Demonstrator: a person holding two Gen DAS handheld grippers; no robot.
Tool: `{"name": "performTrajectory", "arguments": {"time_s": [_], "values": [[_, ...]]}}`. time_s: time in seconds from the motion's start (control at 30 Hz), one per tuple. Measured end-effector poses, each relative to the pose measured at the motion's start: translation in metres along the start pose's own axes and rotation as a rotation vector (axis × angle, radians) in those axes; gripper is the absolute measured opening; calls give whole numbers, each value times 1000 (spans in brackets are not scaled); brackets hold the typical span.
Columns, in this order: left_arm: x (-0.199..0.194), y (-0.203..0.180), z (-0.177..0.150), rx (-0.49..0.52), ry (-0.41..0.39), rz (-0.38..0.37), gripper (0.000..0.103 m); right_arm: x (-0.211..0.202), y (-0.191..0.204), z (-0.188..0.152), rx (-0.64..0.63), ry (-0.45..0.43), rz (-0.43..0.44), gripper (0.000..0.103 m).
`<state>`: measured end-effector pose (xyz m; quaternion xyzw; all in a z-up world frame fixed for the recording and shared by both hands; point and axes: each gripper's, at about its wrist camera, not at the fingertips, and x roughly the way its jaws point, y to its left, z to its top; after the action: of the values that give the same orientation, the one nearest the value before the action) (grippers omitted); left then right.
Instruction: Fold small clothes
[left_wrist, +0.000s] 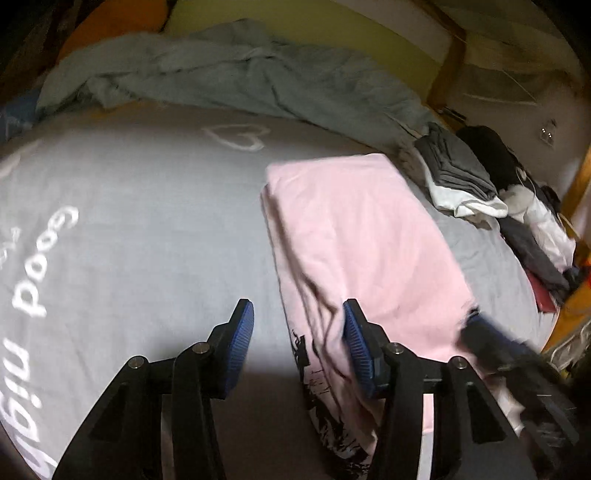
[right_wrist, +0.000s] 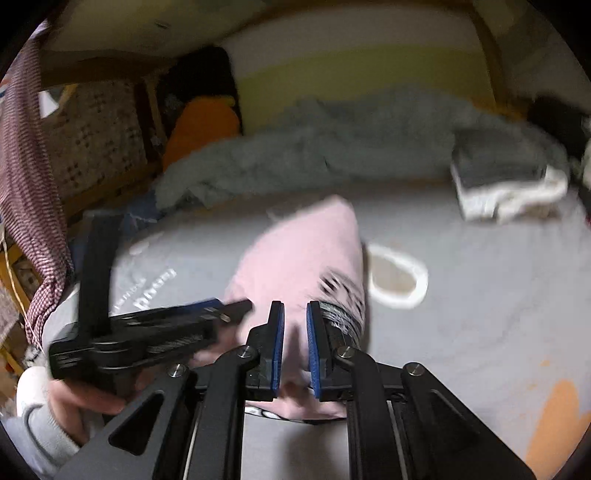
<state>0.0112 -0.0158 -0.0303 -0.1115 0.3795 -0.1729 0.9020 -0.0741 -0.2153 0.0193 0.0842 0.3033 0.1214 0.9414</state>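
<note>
Printed upside down on the grey bed sheet (left_wrist: 147, 229), left of the left gripper (left_wrist: 298, 332): "Good night". Fingers there spread apart, holding nothing, straddling the pink shirt's (left_wrist: 362, 236) left edge. Seen only in the right view: a hand (right_wrist: 77, 398). Right gripper (right_wrist: 295, 339) fingers slightly apart, not squeezing, pink shirt just past them.

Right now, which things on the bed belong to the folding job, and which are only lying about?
Belongs to the job:
- pink garment, partly folded on the grey bed cover
- left gripper
- right gripper
- possibly the folded grey and white stack

Just lying about:
- crumpled grey-blue blanket
- orange pillow
- dark clothes heap
</note>
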Motion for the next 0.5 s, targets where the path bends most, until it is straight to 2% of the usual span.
{"name": "performTrajectory", "arguments": {"time_s": [0.1, 0.23, 0.3, 0.37, 0.5], "values": [[0, 1, -2, -4, 9, -7, 51, 11, -18, -20, 19, -1, -30, 9], [0, -1, -2, 13, 5, 5, 51, 11, 0, -33, -141, -29, -116, 8], [-1, 0, -1, 2, 14, -1, 51, 8, -1, -24, -107, -17, -88, 8], [-3, 1, 0, -5, 22, -10, 51, -6, -7, -6, -35, -53, -12, 8], [-5, 4, -2, -15, 24, -23, 51, -12, -12, 28, -3, -103, 24, 8]]}}
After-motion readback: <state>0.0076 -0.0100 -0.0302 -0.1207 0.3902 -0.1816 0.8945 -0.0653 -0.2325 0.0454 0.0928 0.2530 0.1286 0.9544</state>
